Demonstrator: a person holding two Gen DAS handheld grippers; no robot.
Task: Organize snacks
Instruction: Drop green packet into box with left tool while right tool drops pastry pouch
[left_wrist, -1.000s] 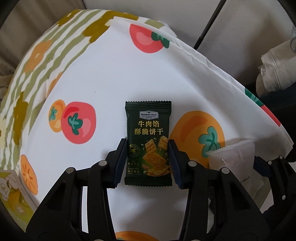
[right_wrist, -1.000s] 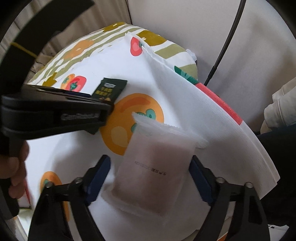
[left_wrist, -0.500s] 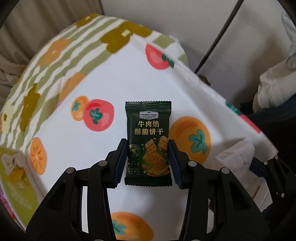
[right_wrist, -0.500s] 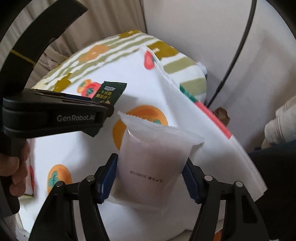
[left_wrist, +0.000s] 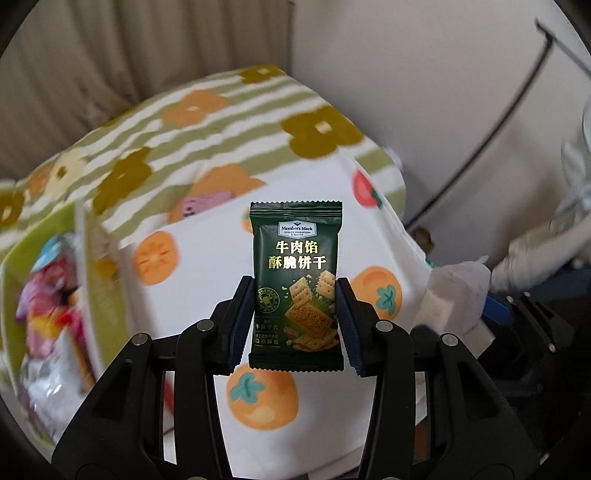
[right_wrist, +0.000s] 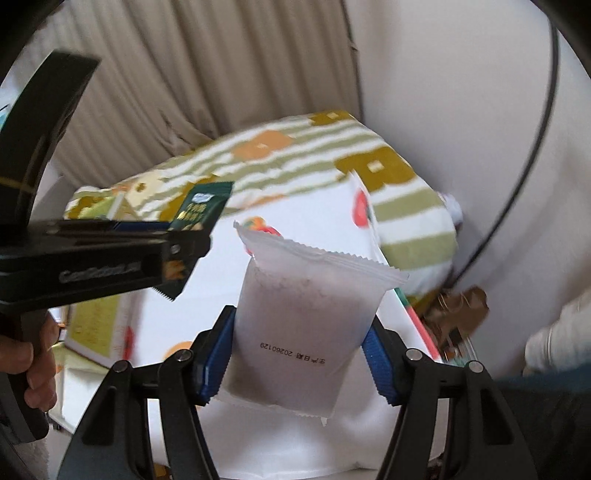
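Observation:
My left gripper (left_wrist: 294, 317) is shut on a dark green cracker packet (left_wrist: 295, 280) and holds it upright above the fruit-print cloth (left_wrist: 207, 295). My right gripper (right_wrist: 300, 350) is shut on a frosted white snack pouch (right_wrist: 299, 321), lifted off the cloth. The white pouch also shows at the right of the left wrist view (left_wrist: 454, 302). The left gripper with the green packet (right_wrist: 199, 214) shows at the left of the right wrist view. A green box (left_wrist: 48, 295) holding several colourful snacks stands at the left.
A striped green flower-print blanket (left_wrist: 221, 122) lies behind the cloth. Curtains (right_wrist: 184, 74) and a white wall with a black cable (right_wrist: 532, 147) are at the back. A small brown thing (right_wrist: 461, 310) lies past the cloth's right edge.
Both grippers have lifted their packets off the cloth and swung left. The right gripper has closed on the white pouch. The green snack box has come into view.

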